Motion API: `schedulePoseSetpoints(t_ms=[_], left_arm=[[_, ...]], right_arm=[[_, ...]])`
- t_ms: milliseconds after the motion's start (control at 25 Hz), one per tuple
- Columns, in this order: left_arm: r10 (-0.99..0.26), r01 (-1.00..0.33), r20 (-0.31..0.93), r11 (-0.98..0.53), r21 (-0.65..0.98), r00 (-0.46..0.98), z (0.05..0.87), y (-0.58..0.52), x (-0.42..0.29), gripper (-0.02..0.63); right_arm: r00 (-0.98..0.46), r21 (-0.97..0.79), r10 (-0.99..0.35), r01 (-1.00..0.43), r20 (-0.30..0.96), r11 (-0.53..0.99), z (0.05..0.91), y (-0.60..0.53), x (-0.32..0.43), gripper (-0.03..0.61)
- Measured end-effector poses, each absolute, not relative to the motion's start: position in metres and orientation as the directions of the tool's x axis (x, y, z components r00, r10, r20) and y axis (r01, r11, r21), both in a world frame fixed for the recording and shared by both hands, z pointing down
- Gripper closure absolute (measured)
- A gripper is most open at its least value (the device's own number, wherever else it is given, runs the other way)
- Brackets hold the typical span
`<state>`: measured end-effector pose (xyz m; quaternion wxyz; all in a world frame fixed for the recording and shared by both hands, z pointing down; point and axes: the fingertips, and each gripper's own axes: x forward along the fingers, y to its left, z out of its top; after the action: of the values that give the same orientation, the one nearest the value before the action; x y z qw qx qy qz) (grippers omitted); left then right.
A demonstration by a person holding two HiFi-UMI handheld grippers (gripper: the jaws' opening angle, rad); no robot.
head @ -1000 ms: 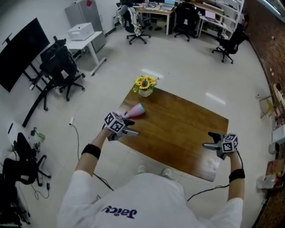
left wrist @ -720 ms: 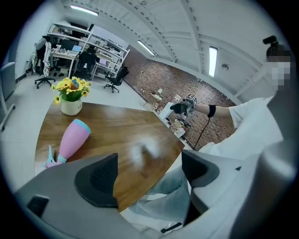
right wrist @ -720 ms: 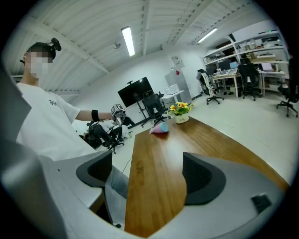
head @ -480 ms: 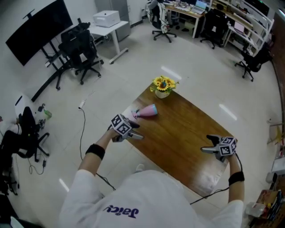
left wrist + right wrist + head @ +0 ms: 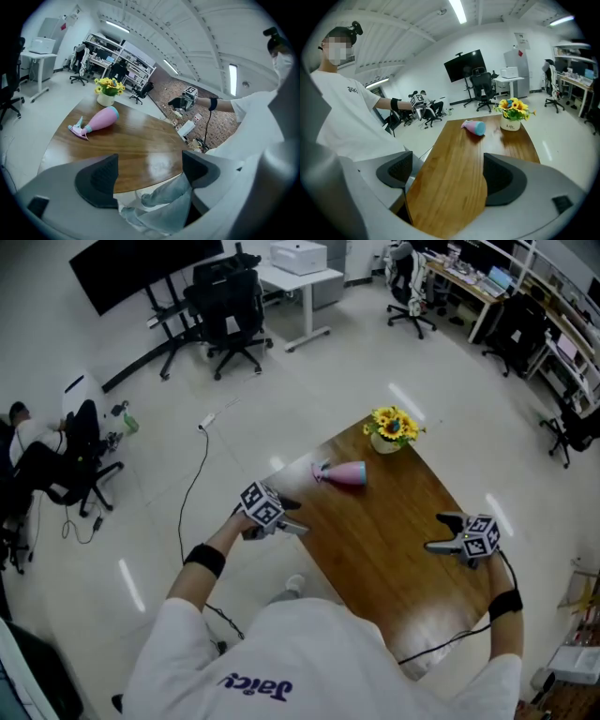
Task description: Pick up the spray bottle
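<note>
A pink spray bottle point(image 5: 343, 473) with a teal base lies on its side on the brown table point(image 5: 394, 540), near the far left corner. It also shows in the left gripper view as the spray bottle point(image 5: 96, 121) and in the right gripper view as the spray bottle point(image 5: 474, 126). My left gripper point(image 5: 296, 528) is open and empty at the table's left edge, short of the bottle. My right gripper point(image 5: 433, 545) is open and empty above the table's right side. Open jaws show on the left gripper point(image 5: 149, 178) and the right gripper point(image 5: 446, 180).
A white pot of yellow flowers point(image 5: 392, 429) stands at the table's far corner, just beyond the bottle. Office chairs point(image 5: 230, 306), a white desk point(image 5: 300, 273) and a cable point(image 5: 192, 493) on the floor lie to the left and behind.
The head view has swung, so the table now sits further right in it. Both grippers keep about the same places at the table's two sides. The bottle has not moved on the table.
</note>
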<state>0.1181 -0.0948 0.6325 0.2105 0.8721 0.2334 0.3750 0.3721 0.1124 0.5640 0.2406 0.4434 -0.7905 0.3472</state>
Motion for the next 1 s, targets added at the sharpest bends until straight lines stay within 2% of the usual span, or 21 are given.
schedulePoseSetpoints(t_ms=[400,1000], left_arm=[[0.459,0.123,0.559,-0.836,0.535,0.691,0.644,-0.111,0.087,0.187],[0.284,0.02,0.465,-0.869,0.495,0.839,0.64,-0.139,0.075,0.188]], right_arm=[[-0.559,-0.304,-0.367,-0.772,0.744,0.559,0.584,-0.002,0.356,0.092],[-0.539,-0.254,-0.243,-0.687,0.806,0.681,0.653,-0.164,0.302,0.092]])
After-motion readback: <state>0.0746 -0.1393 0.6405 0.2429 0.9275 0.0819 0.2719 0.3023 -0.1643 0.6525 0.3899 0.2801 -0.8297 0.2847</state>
